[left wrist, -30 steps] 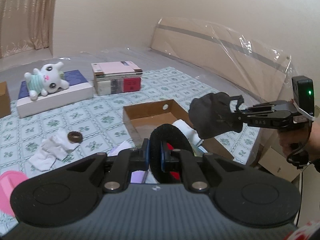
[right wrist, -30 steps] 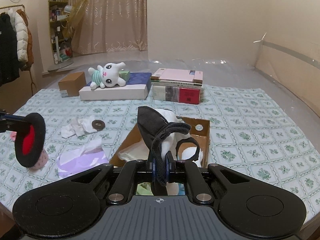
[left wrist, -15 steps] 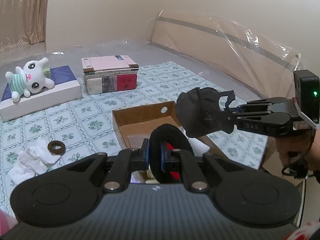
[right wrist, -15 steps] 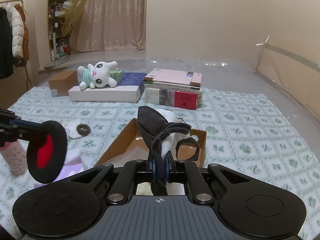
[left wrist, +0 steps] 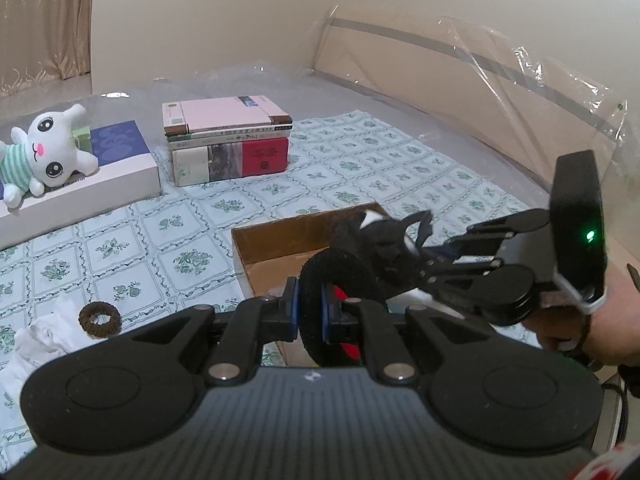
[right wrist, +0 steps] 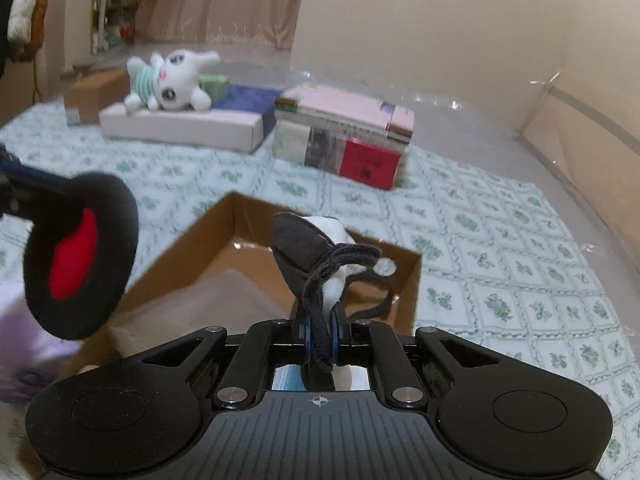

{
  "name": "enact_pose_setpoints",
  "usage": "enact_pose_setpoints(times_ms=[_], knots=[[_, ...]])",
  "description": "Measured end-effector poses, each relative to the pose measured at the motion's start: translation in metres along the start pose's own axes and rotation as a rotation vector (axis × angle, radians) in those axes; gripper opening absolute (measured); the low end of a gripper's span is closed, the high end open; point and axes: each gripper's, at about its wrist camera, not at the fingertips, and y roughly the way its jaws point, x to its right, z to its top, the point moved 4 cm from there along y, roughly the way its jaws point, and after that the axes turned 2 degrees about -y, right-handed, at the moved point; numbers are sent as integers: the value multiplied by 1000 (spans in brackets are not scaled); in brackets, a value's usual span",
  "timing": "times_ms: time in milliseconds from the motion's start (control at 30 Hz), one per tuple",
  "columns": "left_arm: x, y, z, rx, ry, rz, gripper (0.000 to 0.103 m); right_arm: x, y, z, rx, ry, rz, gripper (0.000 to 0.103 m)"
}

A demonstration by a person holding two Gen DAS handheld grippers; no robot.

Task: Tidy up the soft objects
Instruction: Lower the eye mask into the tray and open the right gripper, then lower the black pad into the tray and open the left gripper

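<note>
My left gripper [left wrist: 310, 314] is shut on a round black pad with a red centre [left wrist: 340, 280], also seen at the left of the right wrist view as the pad [right wrist: 80, 256]. My right gripper [right wrist: 320, 336] is shut on a black cloth face mask [right wrist: 304, 248] with ear loops; in the left wrist view the mask [left wrist: 380, 240] hangs over the open cardboard box [left wrist: 276, 240]. Both held things hover above the box [right wrist: 200, 240], which holds white soft items [right wrist: 332, 228].
A white plush toy [left wrist: 44, 152] lies on a white and blue flat box [left wrist: 100, 176]. A stack of books [left wrist: 228, 144] stands behind the cardboard box. A brown hair tie [left wrist: 100, 320] rests on white cloth [left wrist: 44, 336]. A plastic-wrapped board [left wrist: 460, 92] leans at the right.
Both grippers moved forward and down over the cardboard box. The right gripper with the mask came closer to the left one; the pad hangs nearer the box's left edge.
</note>
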Motion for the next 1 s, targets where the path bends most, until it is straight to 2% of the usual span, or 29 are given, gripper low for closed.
enact_pose_setpoints(times_ms=[267, 433, 500, 567, 633, 833, 1000], knots=[[-9, 24, -4, -23, -14, -2, 9, -7, 46, -20, -103, -1, 44, 9], [-9, 33, -4, -31, -15, -5, 9, -4, 46, -29, -74, 25, 66, 10], [-8, 36, -4, -35, -14, -8, 9, -2, 39, -28, -58, 38, 84, 20], [-7, 39, -3, -37, -15, -10, 9, 0, 28, -27, -20, 45, 83, 55], [-5, 39, -2, -38, -16, -13, 9, 2, 15, -26, 28, 62, 73, 67], [2, 45, -2, -47, -1, -15, 9, 9, -34, -39, 110, 166, 50, 67], [12, 61, -5, -76, 22, -20, 9, 4, -65, -56, 136, 233, 32, 67]])
